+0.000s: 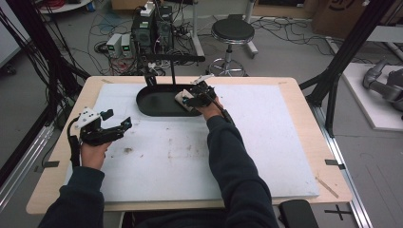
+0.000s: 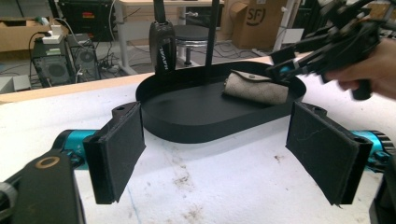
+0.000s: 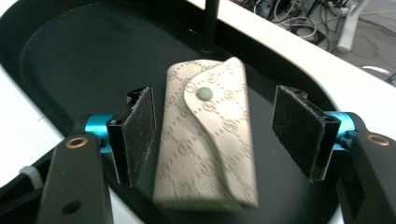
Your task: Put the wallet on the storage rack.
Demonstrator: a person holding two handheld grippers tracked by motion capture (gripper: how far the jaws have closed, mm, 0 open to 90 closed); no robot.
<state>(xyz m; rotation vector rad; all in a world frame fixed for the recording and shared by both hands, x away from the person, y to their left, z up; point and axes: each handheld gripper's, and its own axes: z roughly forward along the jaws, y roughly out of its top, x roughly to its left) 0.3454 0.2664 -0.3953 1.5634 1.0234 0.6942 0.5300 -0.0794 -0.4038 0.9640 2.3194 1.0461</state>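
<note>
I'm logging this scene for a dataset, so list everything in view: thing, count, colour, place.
Pouch: one, beige with a snap button, lying in the tray between the right gripper's open jaws.
Tray: one, black, oval, at the far side of the table.
Mat: one, white and stained, covering the table.
Table: one, light wood.
Stool: one, black seat, on the floor beyond the table.
Computer boxes: a few, dark, on the floor among cables.
Cardboard box: one, brown, behind the table.
Left gripper: black, open, above the mat's left side.
Right gripper: black, open, over the tray.
</note>
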